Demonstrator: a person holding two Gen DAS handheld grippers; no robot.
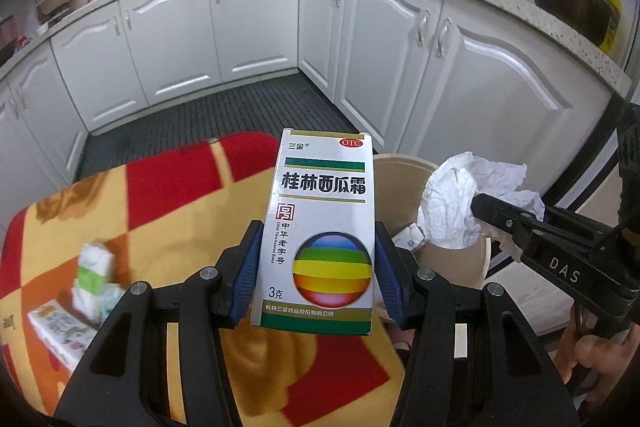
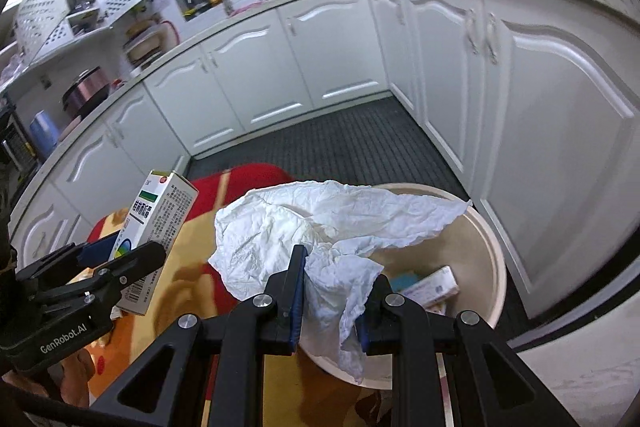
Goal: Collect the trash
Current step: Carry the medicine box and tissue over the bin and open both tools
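- Left wrist view: the left gripper [image 1: 318, 267] has its blue pads pinched on a white medicine box [image 1: 320, 231], one pad on each long side, gripping around the lower half. Box stands pretty much upright, front face to the camera, rainbow ball graphic and "3克" near the bottom.
- Same view, the box is held up above the red, orange and yellow checkered blanket [image 1: 168, 195], just left of the beige trash bin [image 1: 460, 259].
- Over on the right, the right gripper [image 1: 500, 215] pokes in from the side with a crumpled white tissue [image 1: 460, 199] bunched at its tip, right above the bin rim. A small carton [image 1: 410, 239] peeks out inside the bin.
- On the blanket at lower left, more stuff is lying: a blurry green-and-white packet [image 1: 94, 267] and a flat printed box [image 1: 60, 327] beside it.
- Right wrist view: the right gripper [image 2: 332, 295] is clamped on the tissue [image 2: 320, 227], paper squeezed between the blue pads and flopping forward and down, hanging over the near rim of the bin [image 2: 488, 267].
- Inside the bin there's a pale little carton [image 2: 434, 285] lying on the bottom.
- Left gripper [image 2: 120, 255] shows at the left, gripping the medicine box [image 2: 160, 227], tilted a bit, over the blanket [image 2: 188, 279] and well apart from the bin.
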